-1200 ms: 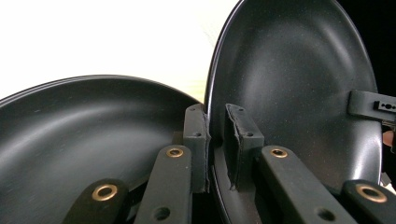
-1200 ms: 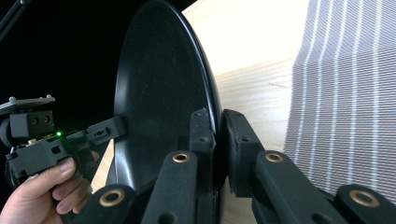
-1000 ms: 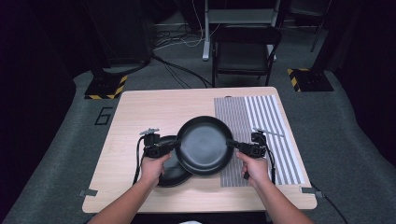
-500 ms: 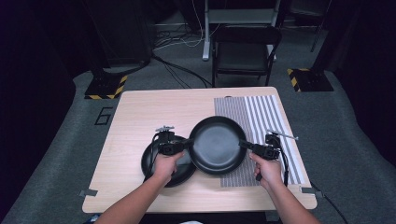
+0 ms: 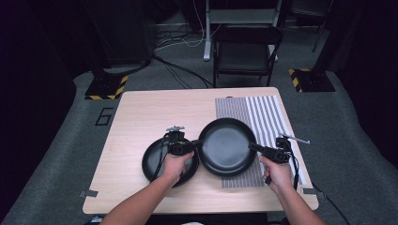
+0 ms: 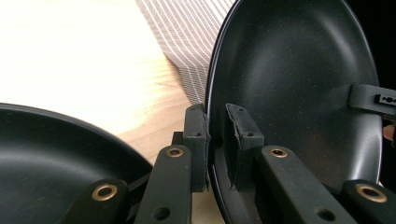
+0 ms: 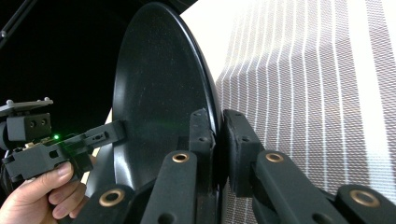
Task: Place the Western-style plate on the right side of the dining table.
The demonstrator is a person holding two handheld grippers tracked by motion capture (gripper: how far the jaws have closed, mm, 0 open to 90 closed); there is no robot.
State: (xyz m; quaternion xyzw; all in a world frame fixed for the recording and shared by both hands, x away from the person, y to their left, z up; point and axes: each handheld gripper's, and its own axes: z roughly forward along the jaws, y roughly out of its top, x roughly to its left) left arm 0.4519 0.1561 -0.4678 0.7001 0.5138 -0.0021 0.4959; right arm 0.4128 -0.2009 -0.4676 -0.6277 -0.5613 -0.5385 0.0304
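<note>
Gripping black pan (image 5: 227,146) rim | both grippers | table marking "6" (image 5: 104,116)

The right gripper (image 7: 218,140) pinches the black pan's (image 7: 159,93) rim — striped cloth (image 7: 317,93) to its right. Across the pan, the left gripper (image 7: 112,132) grips the opposite rim, hand (image 7: 42,196) below.

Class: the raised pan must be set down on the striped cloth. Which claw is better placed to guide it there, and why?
Right. The right claw grips the raised pan at its rim over the striped cloth; the left claw grips the opposite rim, above the second pan.
</note>
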